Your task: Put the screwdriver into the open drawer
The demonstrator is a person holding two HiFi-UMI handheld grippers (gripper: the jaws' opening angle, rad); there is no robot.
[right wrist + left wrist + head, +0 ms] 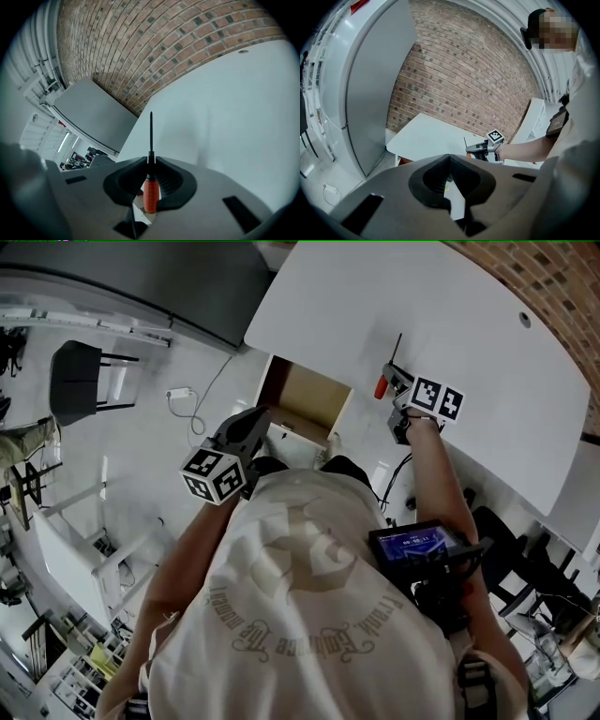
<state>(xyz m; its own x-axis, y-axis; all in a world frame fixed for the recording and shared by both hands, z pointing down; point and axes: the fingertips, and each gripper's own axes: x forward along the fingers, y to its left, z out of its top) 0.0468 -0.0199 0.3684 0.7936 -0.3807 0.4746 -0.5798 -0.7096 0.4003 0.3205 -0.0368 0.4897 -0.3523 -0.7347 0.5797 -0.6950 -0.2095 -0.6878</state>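
Grips the screwdriver (pixel 151 192) in the right gripper (pixel 151 158), jaws clamped at its neck, red handle back toward the camera, dark shaft straight ahead along the jaws, tip out over the white table (pixel 225 108). Holds the left gripper (pixel 450 157) closed on nothing, open drawer (pixel 305 399) ahead to its right. Loses the handle's butt below the jaws.

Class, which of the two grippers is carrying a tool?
The right gripper: its jaws clamp the red-handled screwdriver. The left gripper holds nothing.
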